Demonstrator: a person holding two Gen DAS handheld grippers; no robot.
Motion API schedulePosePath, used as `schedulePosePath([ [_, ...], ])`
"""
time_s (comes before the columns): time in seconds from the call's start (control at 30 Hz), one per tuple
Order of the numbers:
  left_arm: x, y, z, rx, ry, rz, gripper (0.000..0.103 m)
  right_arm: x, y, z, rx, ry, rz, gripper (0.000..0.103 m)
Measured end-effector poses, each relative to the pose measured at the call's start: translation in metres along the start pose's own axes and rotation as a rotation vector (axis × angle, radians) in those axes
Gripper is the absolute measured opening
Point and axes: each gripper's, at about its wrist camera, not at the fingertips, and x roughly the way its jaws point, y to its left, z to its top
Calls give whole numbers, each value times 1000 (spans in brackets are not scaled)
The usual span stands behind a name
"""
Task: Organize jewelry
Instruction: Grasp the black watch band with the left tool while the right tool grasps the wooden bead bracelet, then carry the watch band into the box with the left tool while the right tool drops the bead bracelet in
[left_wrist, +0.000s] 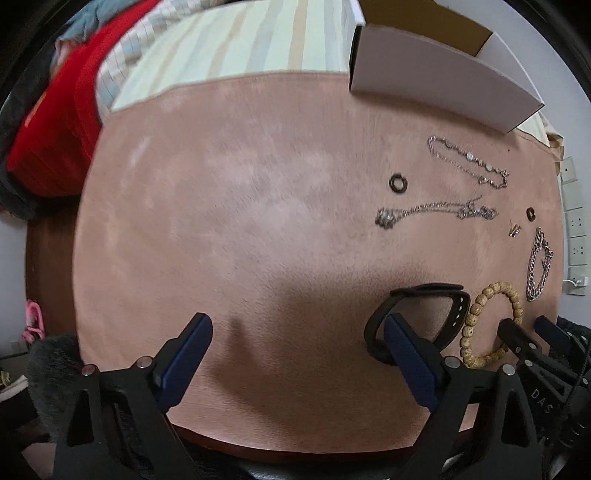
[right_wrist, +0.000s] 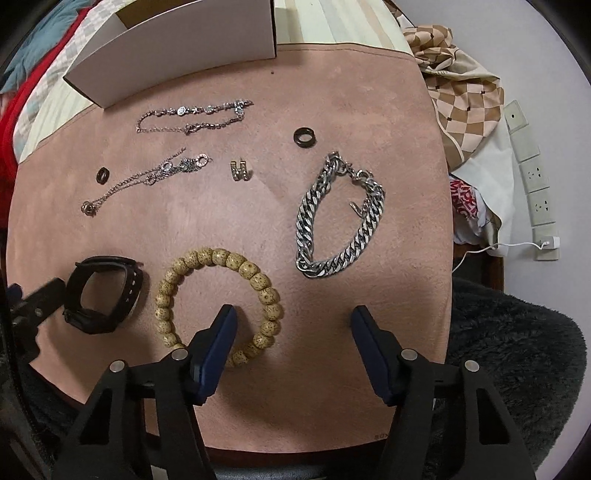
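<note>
Broadly, left gripper (left_wrist: 297, 343) gapes over bare pink mat (left_wrist: 221, 221); right gripper (right_wrist: 293, 328) wide beside bead bracelet (right_wrist: 218, 302)

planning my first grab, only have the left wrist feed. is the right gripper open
Observer: Yes, the right gripper is open, one finger inside the wooden bead bracelet.
Operator: what's that tiny gold thing past the beads
Observer: A small gold H-shaped piece, lying apart from the chains.
Operator: is the curb chain bracelet tangled
Observer: No, the silver curb chain bracelet lies in an open loop, touching nothing else.
</note>
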Motion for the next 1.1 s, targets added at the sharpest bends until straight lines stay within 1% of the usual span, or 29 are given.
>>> schedulePosePath([
  [0.07, 5, 1, 0, -7, 13, -24, 94, -1, 1, 0, -3, 0, 0, 65],
  [0.1, 7, 1, 0, -8, 15, -38, 92, -1, 0, 0, -3, -1, 1, 65],
  [0.13, 9, 1, 0, -7, 14, -47, 84, -1, 0, 0, -4, -2, 1, 65],
  [0.17, 11, 1, 0, -5, 15, -59, 80, -3, 1, 2, -4, 0, 2, 64],
  [0.23, 17, -2, 0, -1, 30, -87, 63, -3, 0, 4, -3, -6, 3, 64],
  [0.27, 17, -4, -1, 7, 23, -81, 62, -4, -1, 5, -4, -10, 4, 63],
  [0.3, 17, -7, -2, 21, 8, -82, 58, -5, -1, 5, -7, -16, 4, 61],
  [0.33, 16, -9, -3, 31, -2, -82, 48, -6, 1, 4, -14, -25, 5, 59],
  [0.37, 14, -12, -6, 44, -16, -81, 40, -7, 2, 4, -17, -32, 5, 55],
  [0.4, 12, -13, -7, 61, -34, -88, 20, -8, 3, 3, -19, -39, 5, 45],
  [0.43, 8, -18, -8, 64, -31, -95, 8, -10, 4, 2, -22, -46, 5, 38],
  [0.47, 8, -18, -9, 65, -29, -109, 7, -12, 5, 1, -23, -49, 9, 22],
  [0.5, 8, -18, -9, 66, -33, -112, 5, -12, 5, 0, -19, -49, 16, 10],
  [0.63, 7, -19, -14, 77, -45, -114, 3, -16, 4, -3, 15, -57, 93, 9],
  [0.73, -2, -19, -14, 85, -68, -109, 3, -25, 1, -4, 30, -89, 140, 9],
  [0.83, -13, -18, -16, 82, -85, -127, 3, -43, 4, -2, 32, -137, 177, 9],
  [0.9, -27, -15, -15, 85, -108, -138, 3, -58, 6, 2, 27, -170, 201, 9],
  [0.97, -40, -13, -12, 84, -125, -150, 3, -71, 7, 8, 20, -201, 217, 9],
  [1.07, -62, -8, -3, 80, -173, -167, 3, -90, 9, 19, 7, -241, 245, 9],
  [1.1, -62, -4, 2, 78, -186, -173, 3, -97, 9, 23, 2, -254, 255, 9],
])
